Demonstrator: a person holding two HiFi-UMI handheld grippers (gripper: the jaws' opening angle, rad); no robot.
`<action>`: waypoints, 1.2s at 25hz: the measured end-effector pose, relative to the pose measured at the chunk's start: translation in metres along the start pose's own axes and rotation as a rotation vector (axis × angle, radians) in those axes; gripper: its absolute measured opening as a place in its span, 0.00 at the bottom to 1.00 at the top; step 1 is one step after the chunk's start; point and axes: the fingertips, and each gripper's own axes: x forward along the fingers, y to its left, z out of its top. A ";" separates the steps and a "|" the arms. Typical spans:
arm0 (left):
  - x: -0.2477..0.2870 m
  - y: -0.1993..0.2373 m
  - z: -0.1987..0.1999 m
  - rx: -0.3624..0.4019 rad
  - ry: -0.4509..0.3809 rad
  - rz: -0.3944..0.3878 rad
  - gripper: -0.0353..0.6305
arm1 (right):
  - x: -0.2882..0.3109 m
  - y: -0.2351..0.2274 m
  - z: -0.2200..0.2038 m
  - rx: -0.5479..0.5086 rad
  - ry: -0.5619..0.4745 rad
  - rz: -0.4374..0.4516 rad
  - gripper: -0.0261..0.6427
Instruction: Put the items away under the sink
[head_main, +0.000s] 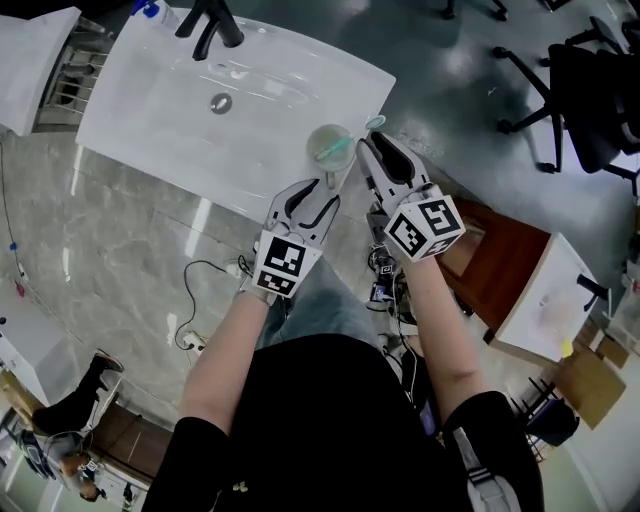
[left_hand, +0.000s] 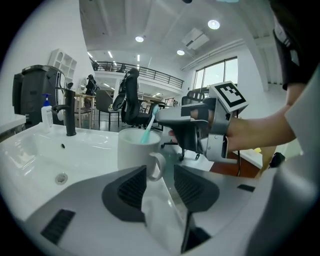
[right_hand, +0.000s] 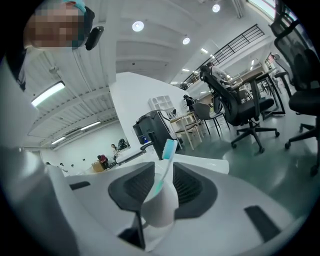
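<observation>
A white mug (head_main: 322, 140) stands at the near right corner of the white sink top (head_main: 150, 120), with a teal toothbrush (head_main: 341, 151) leaning in it. My left gripper (head_main: 325, 190) is open right in front of the mug. In the left gripper view the mug's handle (left_hand: 157, 165) sits in the gap of that gripper (left_hand: 160, 172), untouched by either pad. My right gripper (head_main: 368, 138) comes in from the right at rim height. In its own view the toothbrush (right_hand: 169, 150) rises between the jaws of the open right gripper (right_hand: 164, 172), above the mug (right_hand: 160, 210).
A black faucet (head_main: 210, 25) and a drain (head_main: 221, 102) mark the basin. A soap bottle (left_hand: 47, 112) stands at the far end. A brown cabinet (head_main: 500, 260) is to the right, cables (head_main: 215, 270) lie on the floor, and office chairs (head_main: 590, 100) stand beyond.
</observation>
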 end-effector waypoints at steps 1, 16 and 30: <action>0.003 -0.001 0.000 0.001 -0.003 -0.002 0.31 | 0.003 -0.001 -0.001 0.004 0.003 0.005 0.20; 0.011 0.002 0.004 -0.018 -0.079 -0.007 0.14 | 0.021 0.000 -0.015 0.004 0.015 0.034 0.15; -0.013 0.006 0.009 0.032 -0.136 -0.022 0.12 | 0.022 0.027 -0.001 -0.038 -0.009 0.029 0.11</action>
